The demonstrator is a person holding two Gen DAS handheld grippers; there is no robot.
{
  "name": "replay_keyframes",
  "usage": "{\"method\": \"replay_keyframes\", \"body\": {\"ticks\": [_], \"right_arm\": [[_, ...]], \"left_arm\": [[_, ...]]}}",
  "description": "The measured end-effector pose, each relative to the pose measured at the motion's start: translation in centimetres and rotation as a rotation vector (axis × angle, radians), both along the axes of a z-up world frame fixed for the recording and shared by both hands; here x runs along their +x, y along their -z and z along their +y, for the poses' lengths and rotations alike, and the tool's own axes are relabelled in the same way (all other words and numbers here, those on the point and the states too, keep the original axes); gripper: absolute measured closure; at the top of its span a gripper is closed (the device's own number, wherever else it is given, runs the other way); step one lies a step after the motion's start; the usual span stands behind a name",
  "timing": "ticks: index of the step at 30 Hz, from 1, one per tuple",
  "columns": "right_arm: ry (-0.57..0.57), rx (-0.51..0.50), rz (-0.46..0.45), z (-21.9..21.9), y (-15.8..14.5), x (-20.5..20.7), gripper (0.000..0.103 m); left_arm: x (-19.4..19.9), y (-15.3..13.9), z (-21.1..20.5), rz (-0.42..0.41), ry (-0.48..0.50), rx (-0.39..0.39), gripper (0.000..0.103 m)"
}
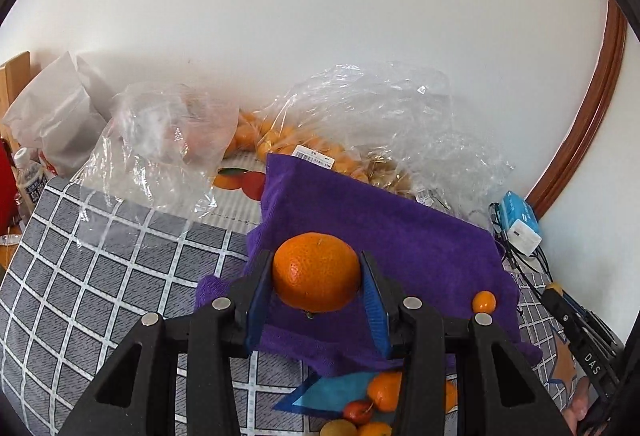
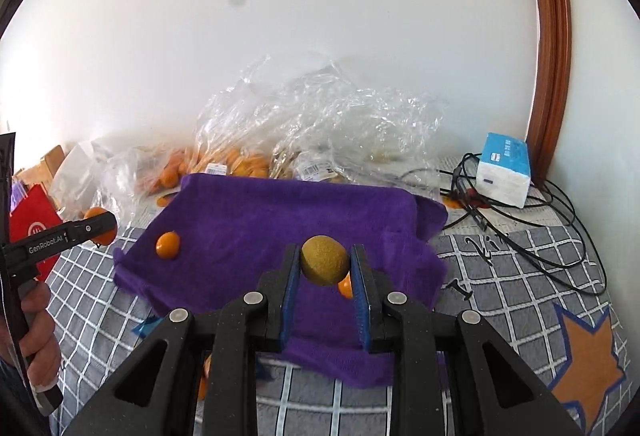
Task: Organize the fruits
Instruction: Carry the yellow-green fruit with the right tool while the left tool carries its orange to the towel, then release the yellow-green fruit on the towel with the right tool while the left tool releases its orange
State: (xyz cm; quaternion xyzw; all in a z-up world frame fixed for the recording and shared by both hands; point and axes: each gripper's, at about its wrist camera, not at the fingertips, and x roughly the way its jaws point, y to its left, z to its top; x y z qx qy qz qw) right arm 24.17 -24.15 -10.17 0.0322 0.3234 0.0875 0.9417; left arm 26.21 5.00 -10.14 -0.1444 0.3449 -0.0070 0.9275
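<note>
Right now my left claw (image 1: 318, 276) pinches a big orange mandarin (image 1: 316, 271) between its blue pads, holding it up above the purple towel (image 1: 400, 236). My right claw (image 2: 325, 263) is pressed onto a small round yellow-green fruit (image 2: 324, 259), lifted over the same towel. On the towel lies a small orange kumquat (image 2: 167, 245), well off to the left of the right claw; another orange fruit (image 2: 345, 287) peeks out just behind the yellow-green one. Below the towel's near edge I see a few loose fruits (image 1: 380, 396) on the grey checked cloth (image 1: 100, 276). Behind the towel sit crumpled clear bags (image 1: 360, 116) of small orange fruit against the white wall, and a blue-and-white tissue pack (image 2: 505, 168) with black cables (image 2: 560, 236) lies to the right
</note>
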Motion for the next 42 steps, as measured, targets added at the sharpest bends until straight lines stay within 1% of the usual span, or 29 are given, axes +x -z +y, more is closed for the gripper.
{"method": "replay_keyframes", "body": {"ticks": [4,8,12,16,18,20,24,26,29,32,34,37,42], "right_arm": [[0.009,-0.002,0.06,-0.1,2.4,2.0,0.078],[0.001,0.01,0.13,-0.4,5.2,2.6,0.078],[-0.002,-0.015,0.178,-0.4,6.4,2.7,0.078],[0.003,-0.038,0.227,-0.3,7.4,3.3,0.078],[0.001,-0.052,0.238,-0.1,7.9,3.4,0.078],[-0.004,-0.051,0.231,0.0,8.0,3.3,0.078],[-0.01,-0.014,0.232,-0.1,8.0,3.4,0.077],[-0.009,-0.025,0.229,0.0,8.0,3.4,0.077],[-0.013,-0.031,0.225,0.2,8.0,3.4,0.075],[-0.019,-0.044,0.216,0.4,7.9,3.2,0.065],[-0.014,-0.055,0.198,0.5,7.6,3.0,0.056],[-0.004,-0.048,0.164,0.4,6.9,2.6,0.048],[0.006,-0.013,0.1,0.1,5.7,1.9,0.043]], "left_arm": [[1.8,1.1,-1.2,0.028,0.022,-0.014,0.063],[2.9,3.0,-2.4,0.064,0.04,-0.02,0.063],[3.0,4.9,-3.2,0.087,0.038,-0.001,0.063],[3.3,6.3,-3.6,0.136,0.074,-0.017,0.063],[3.2,6.5,-4.0,0.128,0.077,0.015,0.063],[3.1,6.4,-4.3,0.118,0.079,0.053,0.063],[3.1,6.4,-4.4,0.119,0.082,0.065,0.063],[3.1,6.3,-4.5,0.121,0.089,0.067,0.063],[3.1,6.3,-4.8,0.119,0.085,0.092,0.063],[3.0,6.4,-5.2,0.115,0.083,0.127,0.063],[2.9,6.4,-5.4,0.108,0.083,0.151,0.063],[2.8,6.5,-5.5,0.107,0.086,0.168,0.063],[2.8,6.4,-5.5,0.091,0.104,0.154,0.06]]}}
